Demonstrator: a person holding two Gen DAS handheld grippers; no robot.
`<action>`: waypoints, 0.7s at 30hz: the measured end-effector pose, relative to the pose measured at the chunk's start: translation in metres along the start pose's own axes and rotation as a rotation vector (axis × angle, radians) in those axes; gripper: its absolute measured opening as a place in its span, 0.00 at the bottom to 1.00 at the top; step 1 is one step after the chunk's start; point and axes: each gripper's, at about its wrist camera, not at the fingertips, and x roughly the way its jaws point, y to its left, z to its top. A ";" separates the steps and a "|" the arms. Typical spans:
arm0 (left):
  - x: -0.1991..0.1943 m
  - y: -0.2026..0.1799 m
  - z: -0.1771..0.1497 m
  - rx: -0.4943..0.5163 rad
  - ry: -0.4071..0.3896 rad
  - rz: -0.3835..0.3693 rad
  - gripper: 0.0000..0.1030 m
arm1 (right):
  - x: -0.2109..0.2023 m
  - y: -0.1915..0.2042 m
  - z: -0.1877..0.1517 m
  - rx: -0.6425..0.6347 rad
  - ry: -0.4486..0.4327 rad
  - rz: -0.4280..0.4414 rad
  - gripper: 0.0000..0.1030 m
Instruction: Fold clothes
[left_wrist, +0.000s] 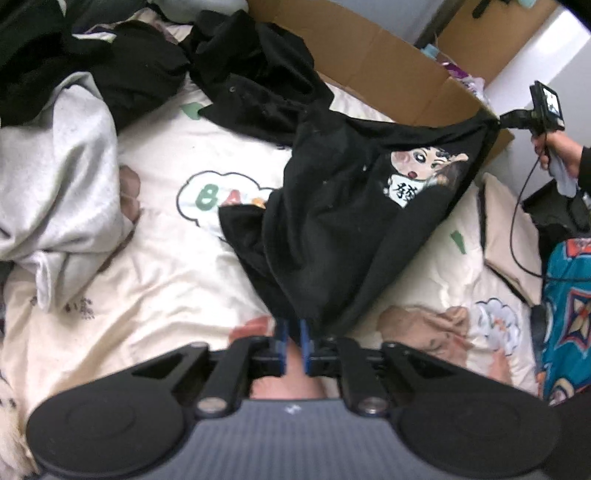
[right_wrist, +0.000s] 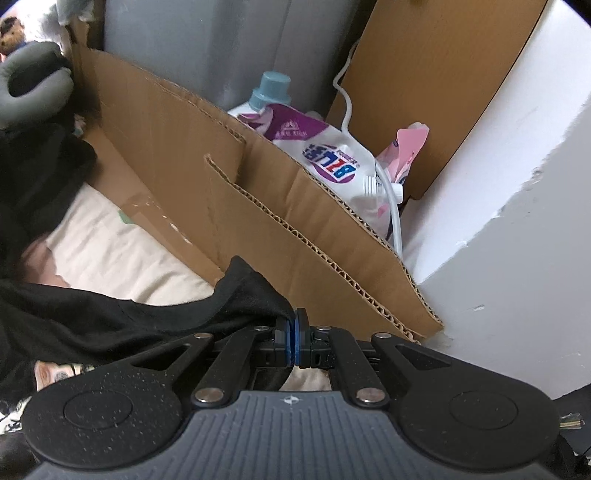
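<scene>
Left wrist view: a black T-shirt (left_wrist: 332, 221) with a cartoon print hangs stretched above the cream bed (left_wrist: 155, 258), between the two grippers. The left gripper (left_wrist: 293, 332) has its blue pads slightly parted, the shirt's lower edge right at their tips; whether they pinch it I cannot tell. The right gripper (right_wrist: 294, 332) is clamped on a corner of the shirt beside a cardboard box (right_wrist: 258, 206) at the bed's far edge. A grey garment (left_wrist: 62, 177) and dark clothes (left_wrist: 236, 66) lie along the bed's far left side.
</scene>
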 end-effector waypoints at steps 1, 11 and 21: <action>0.002 0.002 0.002 0.005 -0.008 0.006 0.20 | 0.004 -0.001 0.000 0.001 0.003 -0.008 0.00; 0.045 0.015 0.042 0.065 -0.093 0.089 0.33 | 0.025 0.005 -0.001 -0.014 0.030 -0.042 0.00; 0.109 0.013 0.070 0.116 -0.131 0.050 0.41 | 0.030 0.003 -0.008 -0.018 0.050 -0.050 0.00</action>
